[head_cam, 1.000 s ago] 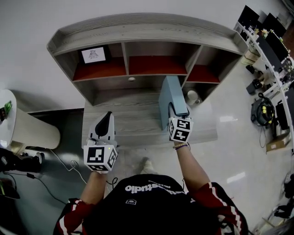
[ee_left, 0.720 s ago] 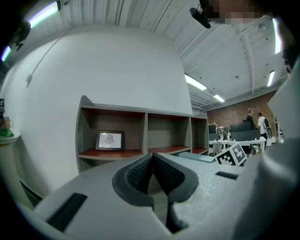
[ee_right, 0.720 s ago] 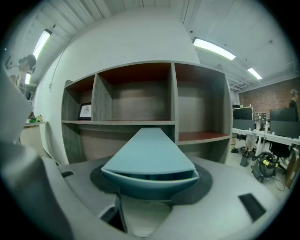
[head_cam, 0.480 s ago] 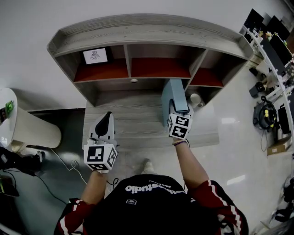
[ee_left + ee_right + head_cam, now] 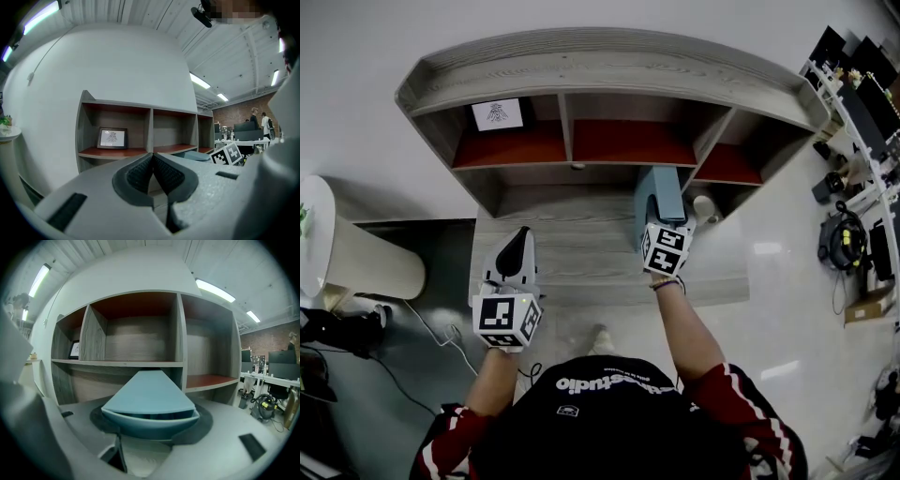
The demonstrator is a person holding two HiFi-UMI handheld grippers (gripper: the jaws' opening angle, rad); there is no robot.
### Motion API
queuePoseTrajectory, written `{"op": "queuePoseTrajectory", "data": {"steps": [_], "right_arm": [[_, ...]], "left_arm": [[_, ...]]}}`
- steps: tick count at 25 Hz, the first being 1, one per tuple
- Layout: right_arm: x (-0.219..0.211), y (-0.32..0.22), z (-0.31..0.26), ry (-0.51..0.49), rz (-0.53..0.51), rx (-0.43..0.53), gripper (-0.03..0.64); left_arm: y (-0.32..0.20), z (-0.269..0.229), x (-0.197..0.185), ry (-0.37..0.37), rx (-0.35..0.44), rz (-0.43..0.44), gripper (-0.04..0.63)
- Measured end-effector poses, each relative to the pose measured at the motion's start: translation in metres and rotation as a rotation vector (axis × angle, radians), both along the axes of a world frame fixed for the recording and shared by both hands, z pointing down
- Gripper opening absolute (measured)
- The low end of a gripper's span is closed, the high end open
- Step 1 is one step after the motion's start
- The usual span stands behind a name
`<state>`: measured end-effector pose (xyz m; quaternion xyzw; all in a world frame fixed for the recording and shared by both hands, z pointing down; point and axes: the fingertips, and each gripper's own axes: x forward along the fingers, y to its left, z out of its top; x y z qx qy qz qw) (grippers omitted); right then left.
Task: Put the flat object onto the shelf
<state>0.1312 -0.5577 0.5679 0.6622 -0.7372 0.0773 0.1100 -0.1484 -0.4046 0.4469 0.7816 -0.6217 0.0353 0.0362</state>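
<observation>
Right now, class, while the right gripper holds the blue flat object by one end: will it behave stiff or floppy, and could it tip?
Probably stiff: the blue flat object juts straight out from the right gripper without sagging. Likely light, since one end grip carries it. Stood on its thin edge, it may tip.

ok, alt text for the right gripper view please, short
The right gripper grips a light blue flat object between its jaws, its far end pointing at the grey wooden shelf. The middle compartment lies straight ahead; the right compartment has a red-brown floor.
</observation>
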Motion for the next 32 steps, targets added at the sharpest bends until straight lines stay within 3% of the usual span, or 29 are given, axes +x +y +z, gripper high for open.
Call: {"op": "queuePoseTrajectory", "data": {"steps": [11, 18, 32], "right_arm": [[-0.004, -0.008, 0.0, 0.008, -0.007, 0.028, 0.286], [-0.009, -0.006, 0.005, 0.029, -0.053, 0.014, 0.361], [-0.001, 0.041, -0.003, 0.004, -0.049, 0.01, 0.377]], "left_arm": [[-0.01, 0.001, -0.006, 0.001, -0.005, -0.005, 0.006], [-0.006, -0.001, -0.004, 0.003, -0.006, 0.0, 0.006], [0.03, -0.01, -0.007, 0.001, -0.004, 0.03, 0.006]]}}
